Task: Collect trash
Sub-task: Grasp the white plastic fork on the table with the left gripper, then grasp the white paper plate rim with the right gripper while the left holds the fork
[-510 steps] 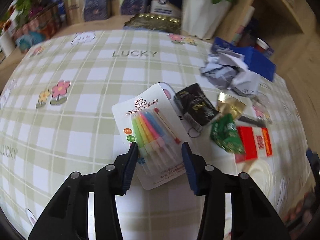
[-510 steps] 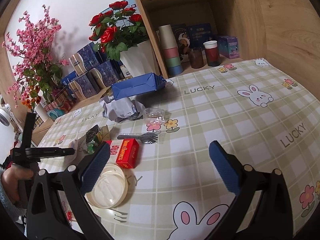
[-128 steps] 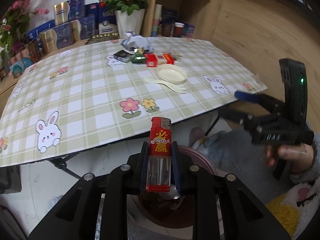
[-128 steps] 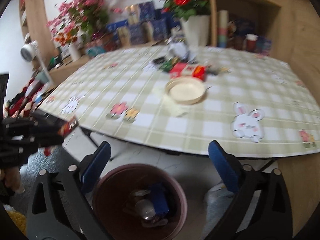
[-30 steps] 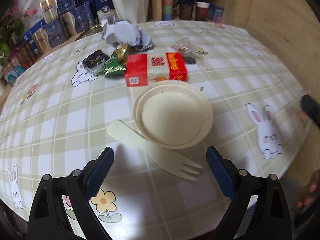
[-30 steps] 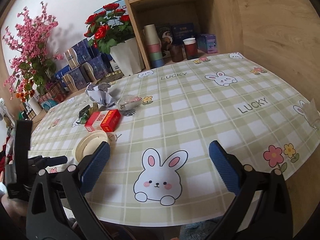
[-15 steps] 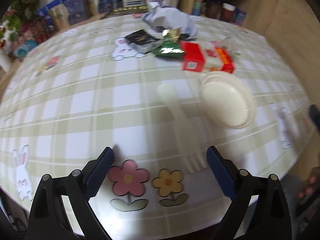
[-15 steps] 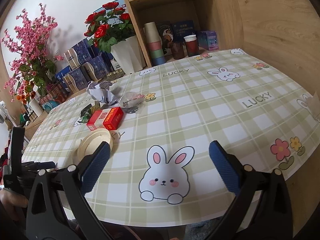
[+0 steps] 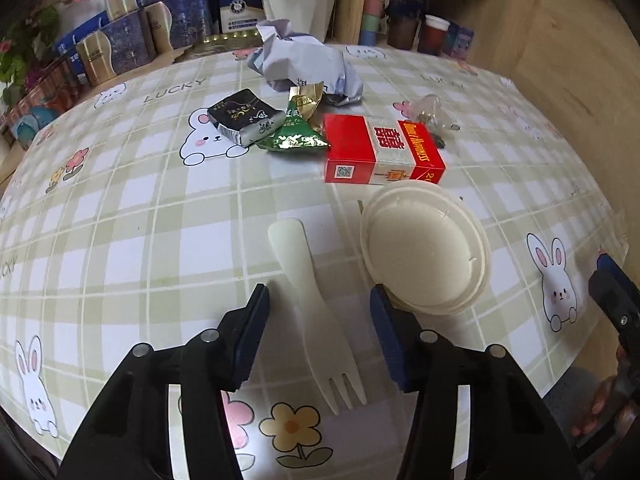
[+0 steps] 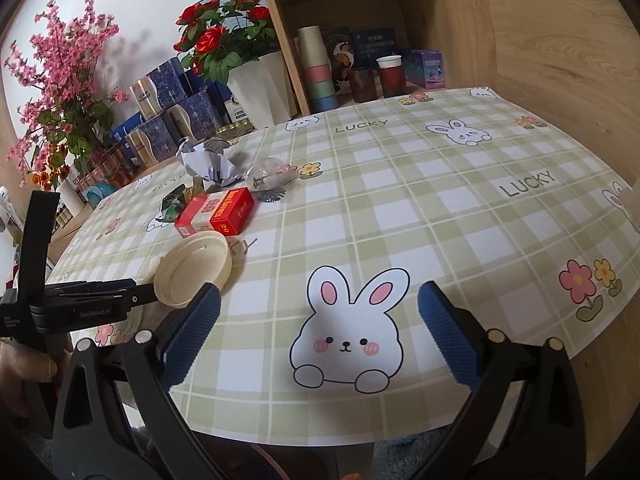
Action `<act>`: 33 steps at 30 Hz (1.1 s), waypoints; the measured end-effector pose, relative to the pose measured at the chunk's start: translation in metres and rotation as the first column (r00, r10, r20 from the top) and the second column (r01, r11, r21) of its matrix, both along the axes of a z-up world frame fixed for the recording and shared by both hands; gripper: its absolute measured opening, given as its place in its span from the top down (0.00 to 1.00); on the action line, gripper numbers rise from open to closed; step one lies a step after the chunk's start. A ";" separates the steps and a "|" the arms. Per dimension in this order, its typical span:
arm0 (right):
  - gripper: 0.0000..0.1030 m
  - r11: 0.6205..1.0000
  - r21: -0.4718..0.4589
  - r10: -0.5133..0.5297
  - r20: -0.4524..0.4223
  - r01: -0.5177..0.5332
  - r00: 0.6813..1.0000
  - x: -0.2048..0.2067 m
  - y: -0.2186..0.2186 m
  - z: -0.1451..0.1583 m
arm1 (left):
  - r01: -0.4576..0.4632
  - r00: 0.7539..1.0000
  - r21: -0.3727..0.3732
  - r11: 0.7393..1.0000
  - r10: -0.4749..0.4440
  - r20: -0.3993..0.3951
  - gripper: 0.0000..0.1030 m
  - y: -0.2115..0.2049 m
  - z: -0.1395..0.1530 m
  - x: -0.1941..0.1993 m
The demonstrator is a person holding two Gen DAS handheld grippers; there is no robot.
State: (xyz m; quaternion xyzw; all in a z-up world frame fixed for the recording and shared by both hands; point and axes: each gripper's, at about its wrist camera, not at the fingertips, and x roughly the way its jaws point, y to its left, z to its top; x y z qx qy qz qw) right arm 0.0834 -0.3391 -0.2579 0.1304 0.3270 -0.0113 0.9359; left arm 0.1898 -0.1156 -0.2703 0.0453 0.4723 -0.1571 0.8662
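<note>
Closing in, the left gripper (image 9: 318, 338) has narrowed its jaws around the fork (image 9: 316, 312), not yet touching; handle runs straight ahead on the table (image 9: 120, 220). Right gripper (image 10: 318, 338) hangs wide apart, farther off.

Your cream plastic fork (image 9: 316, 312) is lying flat, tines toward you, just beside the upside-down cream bowl (image 9: 424, 248); the red carton (image 9: 380, 152) is lying behind.

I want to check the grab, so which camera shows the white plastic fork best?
The left wrist view: the white plastic fork lies in full between the left gripper's pads, which have just been closing and do not yet press it. In the right wrist view it is hidden behind the left gripper.
</note>
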 end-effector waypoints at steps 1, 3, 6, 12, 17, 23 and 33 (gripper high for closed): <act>0.05 1.000 -0.008 0.006 -0.003 -0.006 1.000 0.001 0.002 0.000 | -0.009 1.000 -0.002 1.000 0.009 0.007 0.64 0.005 -0.001 -0.001; 0.05 0.999 -0.021 0.029 -0.014 -0.030 0.999 0.003 0.010 -0.003 | -0.052 0.999 -0.054 0.997 0.052 0.002 0.83 0.021 -0.001 -0.003; 0.05 0.996 -0.056 0.071 -0.032 -0.072 0.997 0.005 0.024 -0.006 | -0.118 0.993 -0.156 0.981 0.116 -0.021 0.84 0.046 0.000 -0.005; 0.05 0.978 -0.076 0.185 -0.117 -0.194 0.976 0.025 0.057 -0.008 | -0.122 0.990 -0.215 0.969 0.134 0.039 0.84 0.079 0.026 -0.022; 0.05 0.935 -0.121 0.310 -0.172 -0.332 0.935 0.048 0.099 -0.009 | -0.177 0.978 -0.273 0.946 0.199 0.056 0.84 0.110 0.040 -0.032; 0.05 0.914 -0.175 0.306 -0.290 -0.365 0.907 0.090 0.128 -0.013 | -0.222 0.964 -0.305 0.926 0.255 0.073 0.84 0.138 0.047 -0.044; 0.04 0.939 -0.171 0.235 -0.314 -0.298 0.920 0.126 0.132 -0.027 | -0.245 0.966 -0.344 0.906 0.259 -0.006 0.84 0.148 0.021 -0.057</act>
